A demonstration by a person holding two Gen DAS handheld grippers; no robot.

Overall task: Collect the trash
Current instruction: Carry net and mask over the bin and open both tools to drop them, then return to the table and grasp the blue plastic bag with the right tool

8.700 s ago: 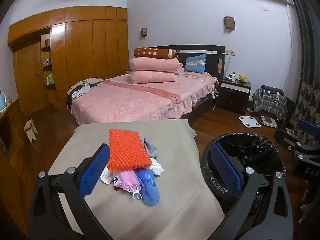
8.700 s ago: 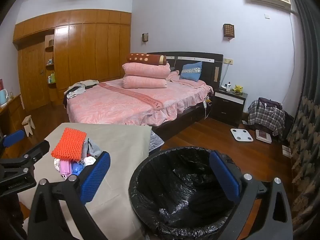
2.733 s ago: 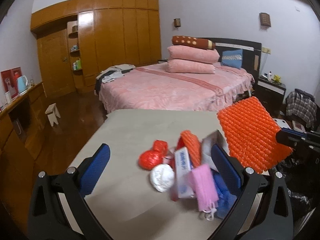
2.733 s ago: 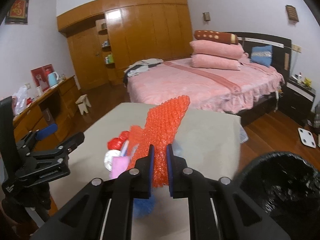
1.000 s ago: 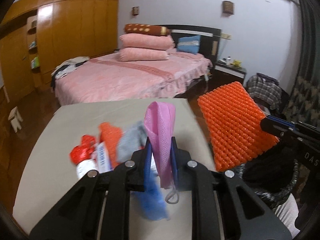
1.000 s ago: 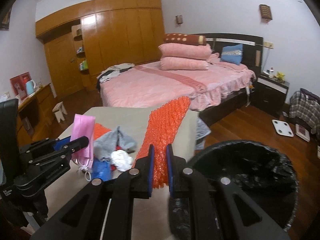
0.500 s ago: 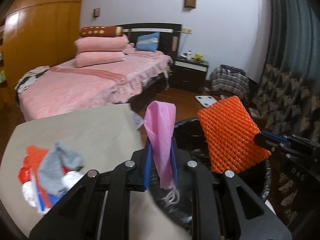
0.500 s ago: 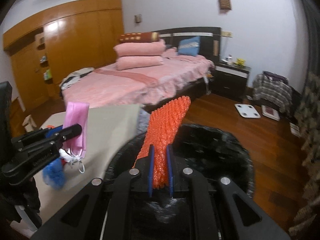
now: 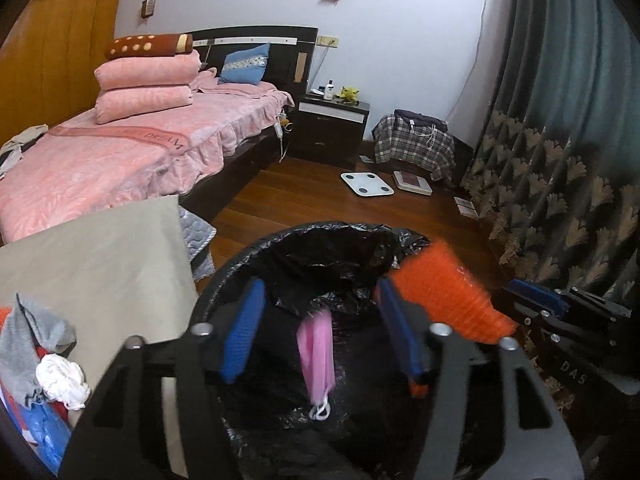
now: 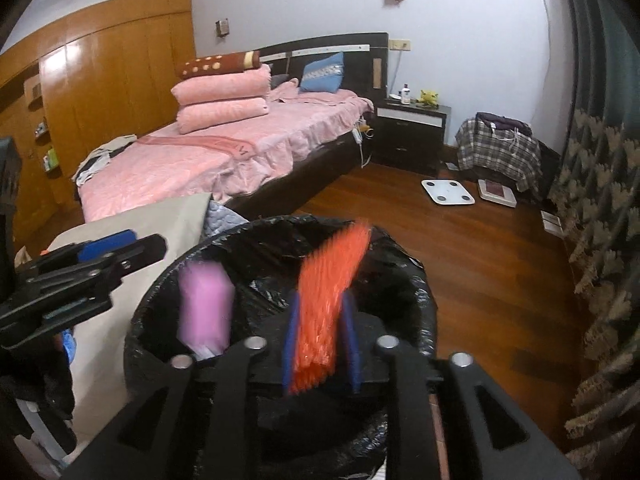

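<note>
My left gripper (image 9: 320,336) is spread open, the pink mask (image 9: 317,354) loose between its fingers over the bin (image 9: 240,264); my right gripper (image 10: 320,344), slightly parted, flanks the blurred orange mesh (image 10: 328,296).

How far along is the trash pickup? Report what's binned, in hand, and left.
Done: nothing can be seen settled in the dark bin yet. In hand: the pink mask hangs loose between the open left gripper fingers over the bin; the orange foam net, blurred, sits between the right gripper parted fingers above it. Left: grey sock, white wad and blue piece on the table.
</note>
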